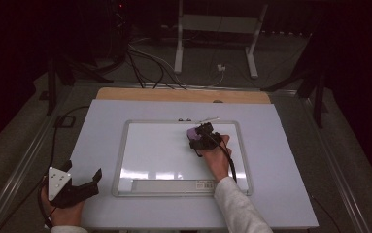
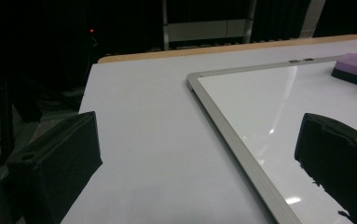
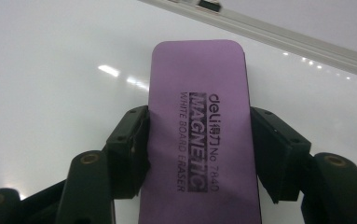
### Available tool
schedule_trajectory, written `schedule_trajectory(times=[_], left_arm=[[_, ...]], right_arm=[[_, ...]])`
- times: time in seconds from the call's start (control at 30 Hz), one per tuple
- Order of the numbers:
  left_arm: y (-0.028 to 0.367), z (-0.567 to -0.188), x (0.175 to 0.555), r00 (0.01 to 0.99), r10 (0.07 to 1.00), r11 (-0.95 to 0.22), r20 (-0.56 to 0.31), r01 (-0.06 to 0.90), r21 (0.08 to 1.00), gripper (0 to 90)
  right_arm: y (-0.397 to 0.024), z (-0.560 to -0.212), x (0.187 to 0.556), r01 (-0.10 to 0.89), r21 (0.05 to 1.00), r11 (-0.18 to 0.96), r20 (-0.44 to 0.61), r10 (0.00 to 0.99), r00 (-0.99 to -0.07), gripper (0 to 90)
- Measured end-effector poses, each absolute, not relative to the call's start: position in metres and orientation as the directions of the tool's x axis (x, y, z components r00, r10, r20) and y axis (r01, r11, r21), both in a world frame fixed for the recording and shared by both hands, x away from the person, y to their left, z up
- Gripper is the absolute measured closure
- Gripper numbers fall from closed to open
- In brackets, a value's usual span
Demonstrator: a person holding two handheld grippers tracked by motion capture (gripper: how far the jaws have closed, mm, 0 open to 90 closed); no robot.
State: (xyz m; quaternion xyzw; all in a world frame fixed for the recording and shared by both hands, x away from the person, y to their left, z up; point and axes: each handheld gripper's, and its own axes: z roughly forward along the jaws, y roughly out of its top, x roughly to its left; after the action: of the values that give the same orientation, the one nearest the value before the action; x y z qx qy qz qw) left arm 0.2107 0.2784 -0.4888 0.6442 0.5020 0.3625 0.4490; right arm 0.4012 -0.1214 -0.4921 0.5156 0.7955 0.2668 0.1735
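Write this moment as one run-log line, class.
right gripper: shut on purple eraser | eraser: flat on whiteboard, near top edge | left gripper: open, idle beside whiteboard

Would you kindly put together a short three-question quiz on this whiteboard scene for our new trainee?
1. True or false: the right gripper is shut on the purple eraser.
2. On what does the eraser lie? A) the whiteboard B) the bare table C) the floor
3. Fill in: the jaws of the left gripper, beside the board's left edge, stand ____ with nothing between them.

Key: 1 true; 2 A; 3 open.
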Motion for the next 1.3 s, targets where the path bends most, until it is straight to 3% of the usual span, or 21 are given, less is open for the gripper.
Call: schedule_trajectory(times=[0.73,1.3], left_arm=[[0.277,-0.488,0.212,0.239,0.971,-0.098,0.019,0.323,0.941,1.1],[0.276,-0.489,0.212,0.239,0.971,-0.096,0.016,0.326,0.940,1.1]], right_arm=[[-0.175,-0.486,0.402,0.747,0.629,0.216,0.023,0.955,-0.296,41.4],[-0.190,-0.488,0.399,0.761,0.617,0.201,0.023,0.962,-0.273,41.3]])
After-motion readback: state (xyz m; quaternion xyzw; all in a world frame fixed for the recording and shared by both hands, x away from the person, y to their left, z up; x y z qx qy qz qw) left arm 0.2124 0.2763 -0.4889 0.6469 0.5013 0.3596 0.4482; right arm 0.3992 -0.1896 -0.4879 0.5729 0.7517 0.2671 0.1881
